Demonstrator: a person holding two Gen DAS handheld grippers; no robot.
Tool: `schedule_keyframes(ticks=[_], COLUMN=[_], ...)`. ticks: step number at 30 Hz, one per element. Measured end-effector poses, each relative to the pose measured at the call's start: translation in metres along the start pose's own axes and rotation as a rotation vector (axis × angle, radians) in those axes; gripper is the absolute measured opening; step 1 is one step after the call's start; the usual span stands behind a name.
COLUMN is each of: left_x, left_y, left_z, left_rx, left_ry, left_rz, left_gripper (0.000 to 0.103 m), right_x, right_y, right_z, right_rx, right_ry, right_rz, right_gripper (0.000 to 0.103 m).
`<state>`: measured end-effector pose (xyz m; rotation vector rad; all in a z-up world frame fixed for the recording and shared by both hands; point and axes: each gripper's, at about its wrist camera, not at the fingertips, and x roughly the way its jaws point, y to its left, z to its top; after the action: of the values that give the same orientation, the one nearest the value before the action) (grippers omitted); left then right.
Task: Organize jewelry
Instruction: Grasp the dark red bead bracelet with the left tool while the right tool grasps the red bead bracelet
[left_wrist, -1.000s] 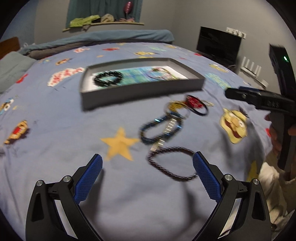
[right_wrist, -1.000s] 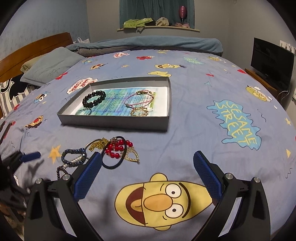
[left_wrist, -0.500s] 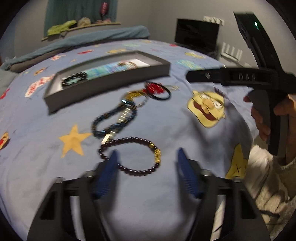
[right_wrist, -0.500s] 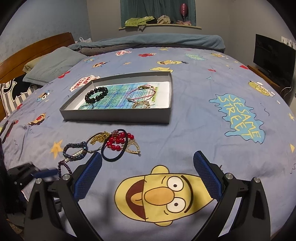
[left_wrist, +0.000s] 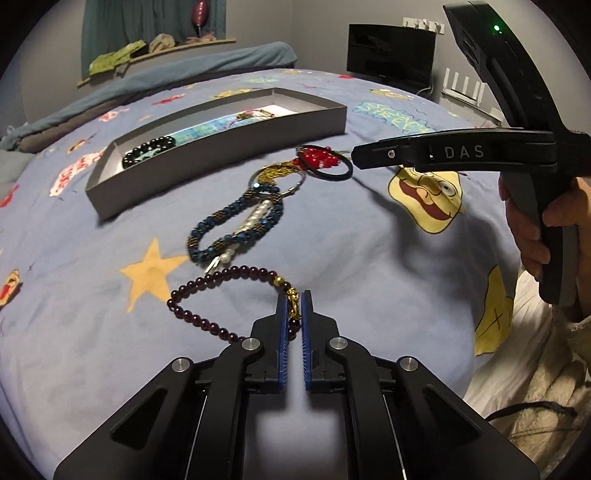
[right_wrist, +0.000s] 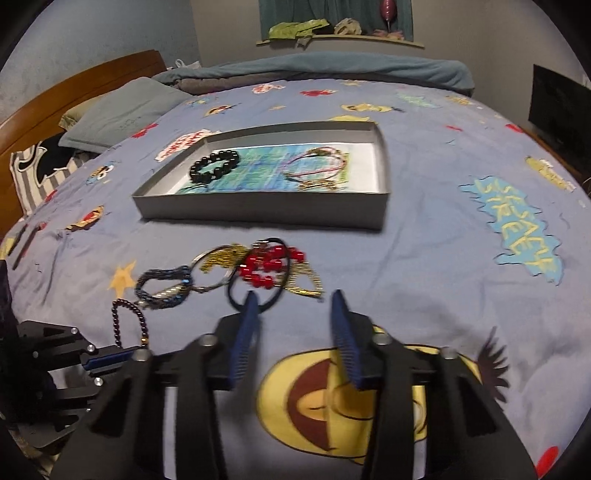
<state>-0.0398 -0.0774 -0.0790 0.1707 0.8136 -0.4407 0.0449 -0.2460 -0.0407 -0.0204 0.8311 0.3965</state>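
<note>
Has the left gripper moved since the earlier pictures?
Yes. The left gripper came in over the dark red bead bracelet near the yellow star and shut on its gold clasp.

This is a bedroom in a home: nearly everything in view is a bed (right_wrist: 424, 258) spread with a blue cartoon-print cover showing stars, yellow faces and a "Sesame Street" patch. At its far left stand a wooden headboard (right_wrist: 74, 92), a grey-blue pillow (right_wrist: 122, 114) and a striped cushion (right_wrist: 40, 170), with a folded teal blanket (right_wrist: 332, 68) lying across the far edge. Beyond the bed, a wall shelf (right_wrist: 340, 38) under a teal curtain (right_wrist: 332, 13) holds crumpled clothes, and a dark television (left_wrist: 391, 50) sits on a low stand by the grey wall at far right.
</note>
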Motion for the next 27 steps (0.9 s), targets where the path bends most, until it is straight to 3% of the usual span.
schedule_keyframes(ticks=[4,10,19,21,22,23,27], left_x=[-0.006,-0.015,-0.015,-0.014,-0.014,-0.014,-0.021], left_y=[0.008,0.020,0.024,0.024,0.025,0.025,0.024], left_z=[-0.003,-0.005,-0.006,-0.007,-0.007,-0.007,-0.004], left_rx=[-0.013,-0.048,-0.062,-0.066,-0.067,-0.068,-0.055], left_ry=[-0.013,-0.027,-0.025,-0.022,-0.020,-0.020,-0.036], left_rz=[0.007,0.000,-0.016,-0.020,-0.023,-0.025,-0.039], left_gripper=[0.007,0.007,0.007,0.007,0.007,0.007,0.007], right_x=[0.003,0.007,0.030,0.034,0.035,0.035,0.021], right_y=[0.007,0.030,0.044,0.046,0.046,0.046,0.044], right_z=[0.004,0.012,0.007,0.007,0.007,0.007,0.010], right_rx=[0.003,-0.055,-0.112,-0.131,-0.133,-0.132,-0.129], right_ry=[0.003,-0.002,0.061,0.070,0.074,0.078,0.041], right_rz=[0.021,0.027,-0.016,-0.032,-0.034,-0.028,-0.004], right_gripper=[0.023,0.023,0.022,0.017,0.007,0.004,0.004])
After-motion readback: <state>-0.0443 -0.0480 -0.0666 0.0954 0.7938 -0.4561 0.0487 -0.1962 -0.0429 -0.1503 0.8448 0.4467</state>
